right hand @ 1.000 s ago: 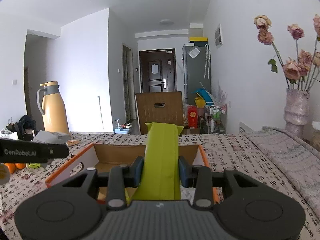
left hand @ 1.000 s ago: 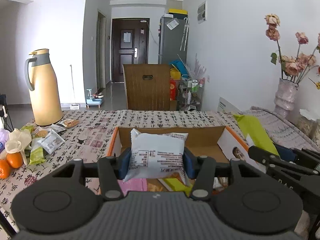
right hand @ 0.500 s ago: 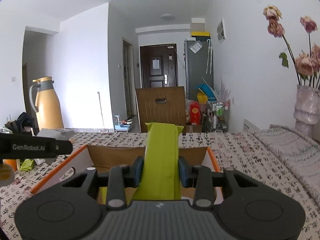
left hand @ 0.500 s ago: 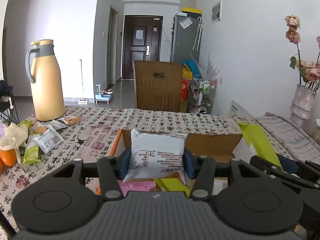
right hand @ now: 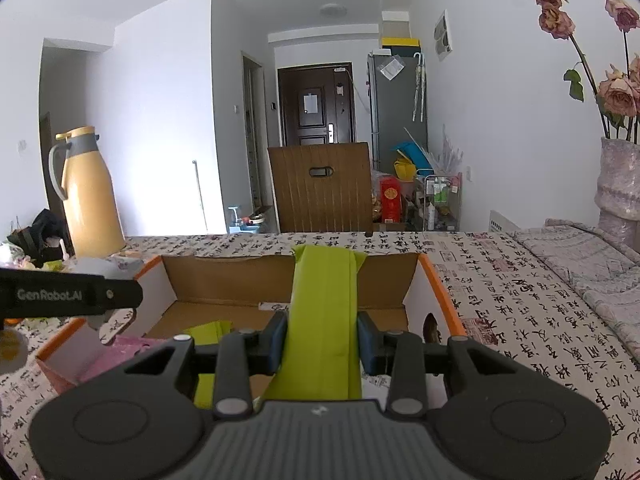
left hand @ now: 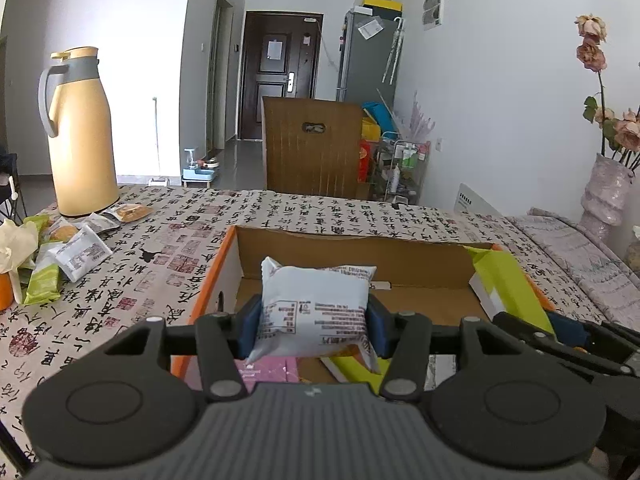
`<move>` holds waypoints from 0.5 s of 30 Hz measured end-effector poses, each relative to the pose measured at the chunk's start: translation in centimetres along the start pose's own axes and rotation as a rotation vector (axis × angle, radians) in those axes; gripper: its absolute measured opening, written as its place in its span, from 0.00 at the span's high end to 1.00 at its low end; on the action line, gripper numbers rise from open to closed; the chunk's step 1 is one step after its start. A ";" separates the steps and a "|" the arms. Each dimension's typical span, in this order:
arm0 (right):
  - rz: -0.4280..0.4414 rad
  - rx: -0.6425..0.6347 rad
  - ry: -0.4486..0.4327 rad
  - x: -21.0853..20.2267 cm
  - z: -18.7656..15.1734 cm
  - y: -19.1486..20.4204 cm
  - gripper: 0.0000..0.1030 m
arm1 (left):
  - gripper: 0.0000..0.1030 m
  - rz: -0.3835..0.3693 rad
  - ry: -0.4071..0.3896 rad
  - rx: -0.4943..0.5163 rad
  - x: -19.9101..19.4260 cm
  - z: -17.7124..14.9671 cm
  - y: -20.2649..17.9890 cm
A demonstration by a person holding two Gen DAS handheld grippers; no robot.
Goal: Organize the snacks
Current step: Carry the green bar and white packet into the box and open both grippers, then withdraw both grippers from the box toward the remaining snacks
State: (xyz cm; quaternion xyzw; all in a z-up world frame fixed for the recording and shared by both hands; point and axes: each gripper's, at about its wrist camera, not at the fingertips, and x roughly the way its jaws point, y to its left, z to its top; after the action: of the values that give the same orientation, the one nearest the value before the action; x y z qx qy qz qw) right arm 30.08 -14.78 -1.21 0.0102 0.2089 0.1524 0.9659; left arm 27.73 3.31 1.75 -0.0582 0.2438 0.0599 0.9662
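Observation:
My left gripper (left hand: 314,330) is shut on a puffy white snack packet (left hand: 316,306), held over the open cardboard box with orange edges (left hand: 208,276). My right gripper (right hand: 322,344) is shut on a long green snack packet (right hand: 324,320), which sticks up over the same box (right hand: 444,304). Inside the box lie a pink packet (left hand: 266,372) and green packets (right hand: 210,332). The green packet in the right gripper also shows at the right of the left wrist view (left hand: 508,284). The left gripper's black arm (right hand: 68,300) crosses the left of the right wrist view.
Loose snack packets (left hand: 76,252) and an orange (left hand: 5,296) lie on the patterned tablecloth at left, by a tall yellow thermos jug (left hand: 78,136). A vase of dried roses (right hand: 618,184) stands at far right. A wooden chair back (left hand: 312,146) rises behind the table.
Both grippers have moved forward and lower over the box, each still holding its packet. More of the box floor and its contents now shows.

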 end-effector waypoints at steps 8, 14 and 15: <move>-0.012 0.019 0.011 0.3 -0.1 -0.5 0.62 | 0.12 0.021 -0.030 -0.009 -0.6 -0.1 -0.1; -0.041 0.051 -0.007 0.1 0.0 -1.0 0.03 | 0.00 0.045 -0.034 -0.057 -1.0 0.1 0.5; -0.045 0.056 -0.010 0.2 0.0 -1.1 0.00 | 0.00 0.049 -0.032 -0.062 -1.0 0.1 0.5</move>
State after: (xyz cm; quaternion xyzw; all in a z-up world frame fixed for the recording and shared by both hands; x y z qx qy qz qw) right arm 30.52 -15.79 -1.39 0.0331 0.2086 0.1248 0.9694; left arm 26.84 3.76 2.26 -0.0811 0.2277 0.0923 0.9660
